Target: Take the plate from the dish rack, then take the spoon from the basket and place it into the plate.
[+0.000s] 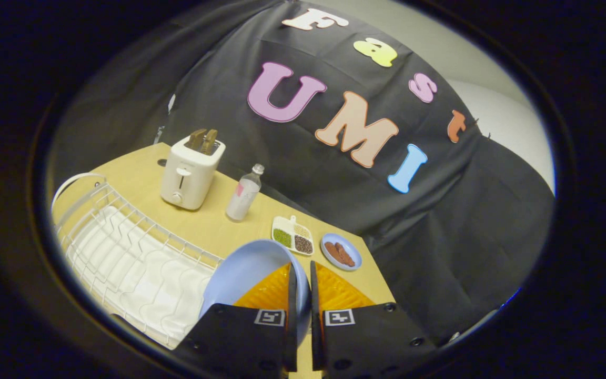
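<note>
My gripper (301, 271) is shut on the rim of a light blue plate (242, 273), which stands on edge between the two fingers and is lifted above the right end of the white wire dish rack (124, 247). The plate's hollow face turns toward the rack. The rack's slots below hold no other dishes.
On the wooden table (203, 226) beyond the fingers stand a white toaster (190, 173) with toast in it, a clear bottle (243, 193), a small white divided dish (292, 237) of beans and a little blue plate (341, 251) with sausages. The table's right edge lies just beyond that plate.
</note>
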`<state>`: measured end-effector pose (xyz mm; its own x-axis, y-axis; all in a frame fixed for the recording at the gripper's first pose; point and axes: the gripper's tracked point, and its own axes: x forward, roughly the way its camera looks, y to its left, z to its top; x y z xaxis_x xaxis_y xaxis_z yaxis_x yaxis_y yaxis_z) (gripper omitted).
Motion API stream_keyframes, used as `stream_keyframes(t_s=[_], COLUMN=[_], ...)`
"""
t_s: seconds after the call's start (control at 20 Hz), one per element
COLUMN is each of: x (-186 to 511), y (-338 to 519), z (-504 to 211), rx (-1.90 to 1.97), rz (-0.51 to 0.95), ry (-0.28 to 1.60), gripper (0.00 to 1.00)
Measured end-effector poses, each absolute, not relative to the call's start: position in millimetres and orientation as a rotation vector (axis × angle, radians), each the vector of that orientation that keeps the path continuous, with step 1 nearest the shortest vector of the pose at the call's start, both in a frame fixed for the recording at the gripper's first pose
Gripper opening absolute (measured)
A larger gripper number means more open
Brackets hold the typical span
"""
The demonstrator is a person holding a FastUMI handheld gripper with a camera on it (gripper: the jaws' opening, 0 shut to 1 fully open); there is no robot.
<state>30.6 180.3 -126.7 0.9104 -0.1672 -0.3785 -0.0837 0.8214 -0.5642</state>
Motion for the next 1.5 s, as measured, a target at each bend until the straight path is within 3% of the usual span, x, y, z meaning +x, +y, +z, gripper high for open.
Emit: stream_keyframes(t_s=[0.55, 1.0, 1.5], x=[43, 27, -1], y=[158, 88, 13], z=[-88, -41, -39], rx=[-0.622, -0.421, -0.341], rz=[-0.060, -0.078, -0.010], ry=[0.357, 0.315, 0.330], gripper=[0.13, 0.13, 0.13])
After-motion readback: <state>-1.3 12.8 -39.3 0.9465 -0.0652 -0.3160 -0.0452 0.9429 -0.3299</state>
